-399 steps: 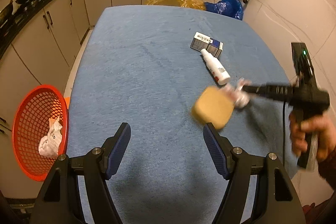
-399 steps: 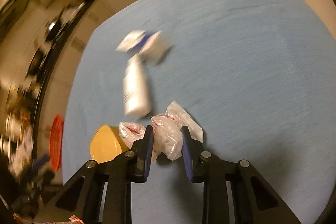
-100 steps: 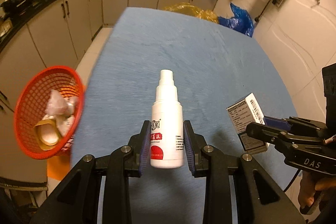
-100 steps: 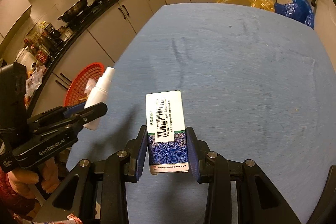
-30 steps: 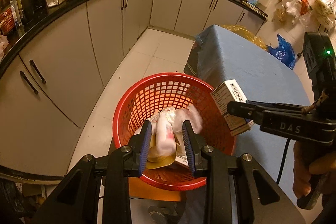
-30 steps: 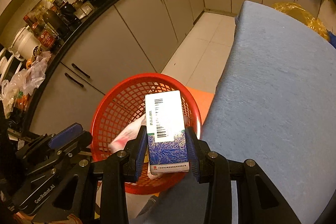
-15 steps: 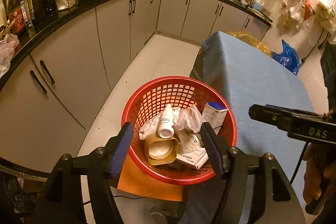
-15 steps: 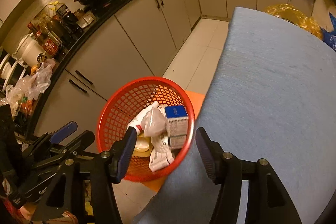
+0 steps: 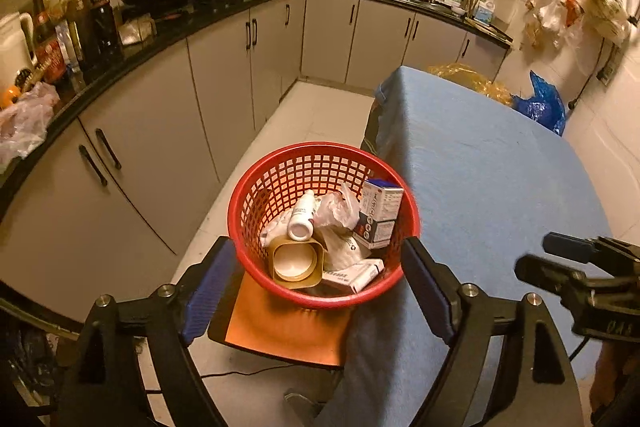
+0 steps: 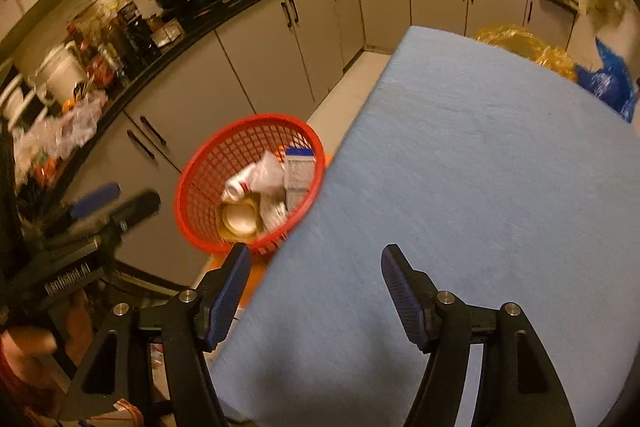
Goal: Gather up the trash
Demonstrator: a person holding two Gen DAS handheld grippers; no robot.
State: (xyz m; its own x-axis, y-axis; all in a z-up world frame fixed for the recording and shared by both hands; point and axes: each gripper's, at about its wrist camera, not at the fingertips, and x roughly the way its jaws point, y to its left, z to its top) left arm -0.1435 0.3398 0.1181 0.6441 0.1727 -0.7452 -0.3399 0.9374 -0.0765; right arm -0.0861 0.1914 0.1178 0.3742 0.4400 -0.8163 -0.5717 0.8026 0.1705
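A red mesh basket [image 9: 256,187] stands on an orange stool beside the blue-covered table [image 9: 480,179]. In it lie a white spray bottle [image 9: 301,217], a blue-and-white carton [image 9: 380,213], crumpled plastic wrap [image 9: 336,211], a yellow sponge-like tub [image 9: 296,263] and a small flat box [image 9: 352,273]. My left gripper [image 9: 320,287] is open and empty, just above and in front of the basket. My right gripper [image 10: 316,291] is open and empty over the table's left edge; the basket [image 10: 200,183] is up and left of it.
Grey kitchen cabinets [image 9: 224,95] and a black counter with woks and bottles run along the left and back. Yellow and blue plastic bags [image 9: 540,103] lie beyond the table's far end. The other gripper shows at the right edge [image 9: 580,275].
Both grippers have drawn back and up from the basket. The right gripper has swung right over the table. The bottle and carton lie in the basket, as half a second ago.
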